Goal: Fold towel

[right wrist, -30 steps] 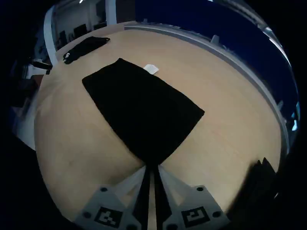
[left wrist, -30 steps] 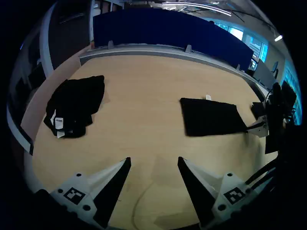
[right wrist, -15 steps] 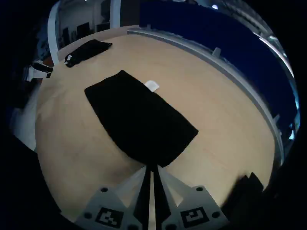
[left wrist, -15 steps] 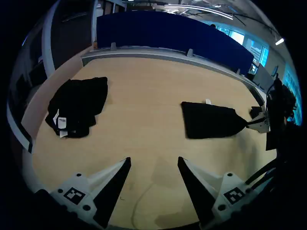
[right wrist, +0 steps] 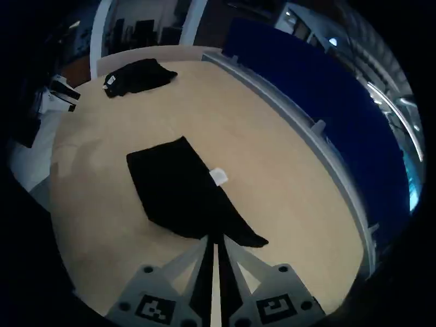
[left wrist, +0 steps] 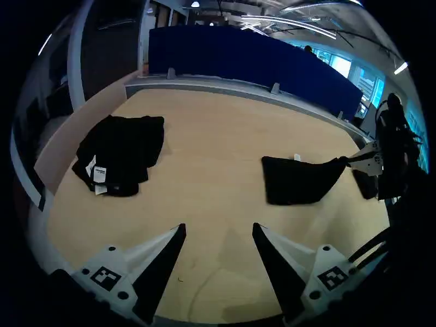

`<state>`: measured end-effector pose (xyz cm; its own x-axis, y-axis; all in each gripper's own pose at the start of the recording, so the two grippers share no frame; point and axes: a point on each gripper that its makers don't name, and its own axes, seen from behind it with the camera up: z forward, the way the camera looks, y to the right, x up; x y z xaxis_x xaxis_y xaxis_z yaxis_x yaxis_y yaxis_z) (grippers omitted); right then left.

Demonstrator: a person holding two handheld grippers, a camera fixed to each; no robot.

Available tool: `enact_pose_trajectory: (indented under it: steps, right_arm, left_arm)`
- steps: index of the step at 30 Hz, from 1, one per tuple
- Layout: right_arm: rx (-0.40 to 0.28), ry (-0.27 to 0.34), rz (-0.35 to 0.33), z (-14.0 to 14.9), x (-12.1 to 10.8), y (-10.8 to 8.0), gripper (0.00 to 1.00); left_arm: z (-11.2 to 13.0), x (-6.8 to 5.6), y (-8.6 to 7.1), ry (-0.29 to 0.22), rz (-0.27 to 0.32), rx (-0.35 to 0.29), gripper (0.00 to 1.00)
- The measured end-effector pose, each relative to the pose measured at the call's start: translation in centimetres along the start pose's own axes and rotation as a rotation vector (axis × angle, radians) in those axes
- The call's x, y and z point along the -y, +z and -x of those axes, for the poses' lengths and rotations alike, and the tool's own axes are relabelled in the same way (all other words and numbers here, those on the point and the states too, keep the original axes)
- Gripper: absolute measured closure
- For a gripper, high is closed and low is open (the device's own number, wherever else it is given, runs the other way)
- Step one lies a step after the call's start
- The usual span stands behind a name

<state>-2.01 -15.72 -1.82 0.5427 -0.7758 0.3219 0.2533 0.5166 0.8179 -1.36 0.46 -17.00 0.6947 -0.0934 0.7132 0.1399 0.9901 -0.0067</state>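
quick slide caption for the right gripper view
Right gripper, jaws shut on one corner of the black towel, the rest lying on the wooden table.

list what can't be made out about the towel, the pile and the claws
- left gripper view: how many pieces the black pile holds; its dark folds merge
- left gripper view: print on the pile's white tags; too small
- right gripper view: the towel corner inside the right claw; the shut claw itself covers it
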Motion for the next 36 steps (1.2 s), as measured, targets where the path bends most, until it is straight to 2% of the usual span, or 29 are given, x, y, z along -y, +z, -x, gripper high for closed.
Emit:
enact_pose_trajectory:
  steps: [9, 17, 23, 27, 32, 36]
  right_arm:
    - [-0.019, -0.065, -0.016, -3.0, 0.5, 0.4, 0.95]
    - [-0.038, -0.130, -0.064, -6.1, 3.3, 2.1, 0.95]
    - [-0.049, -0.161, -0.135, -8.3, 7.3, 4.4, 0.95]
    - [-0.044, -0.164, -0.187, -9.1, 10.3, 6.7, 0.95]
    - [-0.017, -0.145, -0.249, -8.6, 13.6, 9.8, 0.95]
    - [0.009, -0.114, -0.271, -7.8, 14.7, 11.5, 0.95]
  left_arm:
    - [-0.6, 0.5, -1.4, -0.003, 0.000, -0.033, 0.10]
    - [-1.0, 0.6, -2.9, -0.022, -0.002, -0.062, 0.10]
    - [-1.2, 1.2, -4.4, -0.049, -0.015, -0.089, 0.10]
    - [-1.0, 1.5, -5.3, -0.071, -0.025, -0.097, 0.10]
    - [-1.0, 1.5, -6.1, -0.082, -0.031, -0.112, 0.10]
    - [-0.8, 1.4, -6.5, -0.089, -0.032, -0.116, 0.10]
